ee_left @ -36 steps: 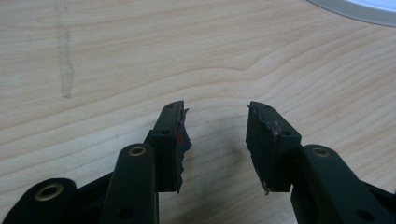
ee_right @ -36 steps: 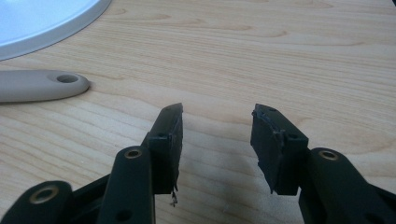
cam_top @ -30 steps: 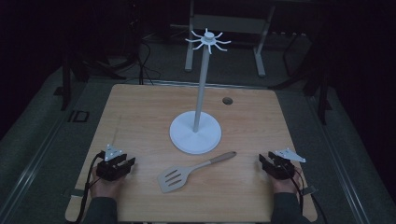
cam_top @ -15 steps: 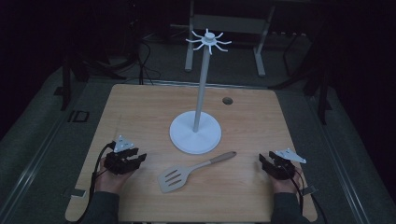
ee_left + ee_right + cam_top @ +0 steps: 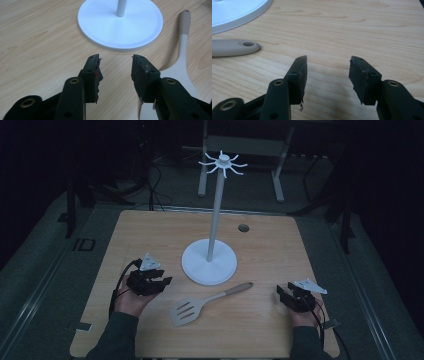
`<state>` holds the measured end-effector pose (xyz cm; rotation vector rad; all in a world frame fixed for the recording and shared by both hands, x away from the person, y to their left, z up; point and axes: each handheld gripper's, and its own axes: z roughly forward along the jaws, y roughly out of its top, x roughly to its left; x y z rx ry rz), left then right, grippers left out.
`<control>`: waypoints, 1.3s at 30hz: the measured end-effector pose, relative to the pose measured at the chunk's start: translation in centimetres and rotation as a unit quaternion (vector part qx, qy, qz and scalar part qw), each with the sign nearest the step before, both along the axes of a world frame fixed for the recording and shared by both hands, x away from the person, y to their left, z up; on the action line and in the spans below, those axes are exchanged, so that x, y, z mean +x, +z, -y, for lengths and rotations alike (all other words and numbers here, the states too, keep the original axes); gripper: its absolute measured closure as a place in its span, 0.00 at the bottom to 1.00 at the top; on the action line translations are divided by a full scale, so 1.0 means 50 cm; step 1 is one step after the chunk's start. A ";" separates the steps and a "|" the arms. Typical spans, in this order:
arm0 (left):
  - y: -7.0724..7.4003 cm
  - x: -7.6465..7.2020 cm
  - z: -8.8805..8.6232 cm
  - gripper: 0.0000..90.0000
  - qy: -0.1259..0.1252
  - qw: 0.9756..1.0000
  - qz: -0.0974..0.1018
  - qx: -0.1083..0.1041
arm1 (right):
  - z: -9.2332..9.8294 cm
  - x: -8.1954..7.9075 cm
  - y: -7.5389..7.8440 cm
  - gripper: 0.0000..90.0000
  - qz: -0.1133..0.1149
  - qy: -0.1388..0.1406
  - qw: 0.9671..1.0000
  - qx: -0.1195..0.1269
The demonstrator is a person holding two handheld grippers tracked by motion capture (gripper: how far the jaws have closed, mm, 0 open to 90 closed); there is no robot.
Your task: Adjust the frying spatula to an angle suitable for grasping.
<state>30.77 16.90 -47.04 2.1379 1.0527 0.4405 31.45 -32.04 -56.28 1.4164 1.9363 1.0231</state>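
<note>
Both tongs empty beside the spatula on the bench

We see the spatula (image 5: 200, 304) lying flat just in front of the white stand (image 5: 209, 262), its handle slanting toward the stand's right side; our left tongs (image 5: 162, 283) hover left of the slotted blade, jaws wide though just closing a little, and our right tongs (image 5: 281, 293) sit right of the handle, jaws apart and just opening, nothing between either pair

High view looked down from above person's side, far off. Both gripper views sat low, close over table (image 5: 150, 235); all shared spatula (image 5: 210, 302), stand base (image 5: 209, 267).
</note>
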 end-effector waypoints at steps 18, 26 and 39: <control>0.050 0.038 0.118 0.67 -0.059 0.998 -0.012 0.033 | -0.002 0.002 -0.001 0.53 -0.004 0.004 1.000 0.000; 0.048 0.049 0.174 0.67 -0.096 0.993 -0.027 0.063 | -0.001 0.003 -0.001 0.52 -0.005 0.005 1.000 0.000; 0.031 0.067 0.248 0.67 -0.141 0.983 -0.057 0.104 | 0.000 0.004 -0.001 0.51 -0.008 0.006 1.000 0.001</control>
